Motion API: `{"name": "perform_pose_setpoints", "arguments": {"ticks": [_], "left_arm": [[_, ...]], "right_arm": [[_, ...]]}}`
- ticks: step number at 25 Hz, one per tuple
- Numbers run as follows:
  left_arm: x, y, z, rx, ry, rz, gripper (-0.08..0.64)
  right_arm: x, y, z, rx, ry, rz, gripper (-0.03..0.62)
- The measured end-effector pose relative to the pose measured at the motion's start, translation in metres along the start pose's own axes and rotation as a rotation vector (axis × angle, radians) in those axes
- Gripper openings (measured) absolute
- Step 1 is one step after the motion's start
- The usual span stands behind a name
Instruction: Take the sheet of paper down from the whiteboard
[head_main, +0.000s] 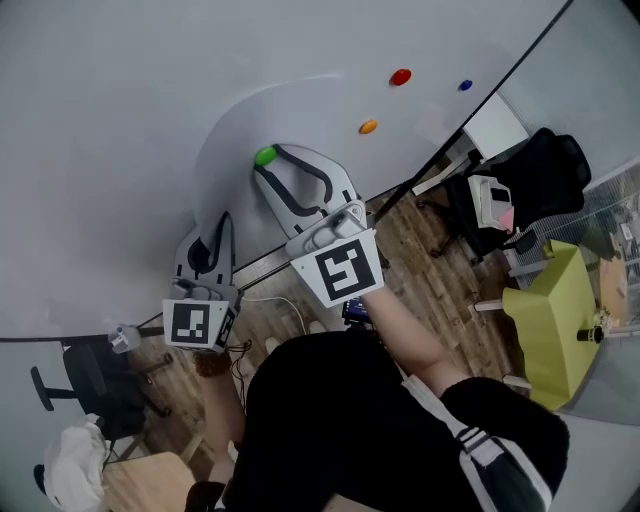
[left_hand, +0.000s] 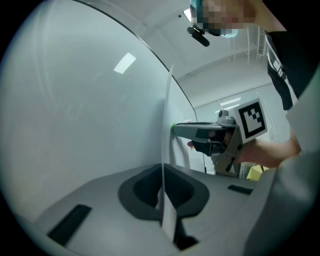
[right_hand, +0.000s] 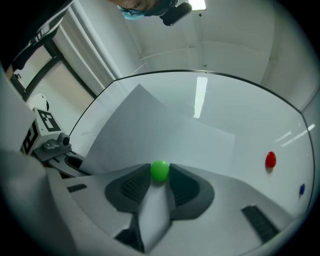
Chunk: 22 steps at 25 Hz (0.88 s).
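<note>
Tools level: left (left_hand: 162, 171) on paper (right_hand: 165, 130), right (right_hand: 160, 174) round magnet (head_main: 265, 156)

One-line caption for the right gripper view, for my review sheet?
Right gripper grips the green magnet pinning the paper to the whiteboard; left gripper holds the paper's edge.

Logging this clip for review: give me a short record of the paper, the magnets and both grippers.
surface: whiteboard
paper: paper on the whiteboard, one edge lifted away from it
fastener: green magnet on the paper
elsewhere on board: red magnet, orange magnet, blue magnet, all off the paper
left gripper: left gripper, jaws shut on the paper's lifted edge
right gripper: right gripper, jaws closed on the green magnet from both sides
task state: paper not yet down
</note>
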<state>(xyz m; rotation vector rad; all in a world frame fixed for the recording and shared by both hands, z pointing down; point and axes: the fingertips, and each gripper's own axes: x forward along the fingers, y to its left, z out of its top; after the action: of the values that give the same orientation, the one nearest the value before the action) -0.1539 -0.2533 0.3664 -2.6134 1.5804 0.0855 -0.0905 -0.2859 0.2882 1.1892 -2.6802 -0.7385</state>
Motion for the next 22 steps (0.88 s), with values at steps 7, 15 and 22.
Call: {"name": "perform_pose_setpoints", "arguments": {"ticks": [7,15,22], "left_arm": [[0.0,-0.004,0.006,-0.03,-0.016,0.008,0.009],[-0.012,-0.01,0.002,-0.012,-0.028,0.014,0.009],[-0.03,-0.013,-0.001,-0.058,-0.034,0.05,0.009]], "right_arm": [[-0.008,-0.001,-0.002,0.006,0.007,-0.001,0.118],[-0.022,0.001,-0.003,0.006,0.019,0.003,0.118],[-0.036,0.004,-0.002,0.022,0.011,0.007,0.118]]}}
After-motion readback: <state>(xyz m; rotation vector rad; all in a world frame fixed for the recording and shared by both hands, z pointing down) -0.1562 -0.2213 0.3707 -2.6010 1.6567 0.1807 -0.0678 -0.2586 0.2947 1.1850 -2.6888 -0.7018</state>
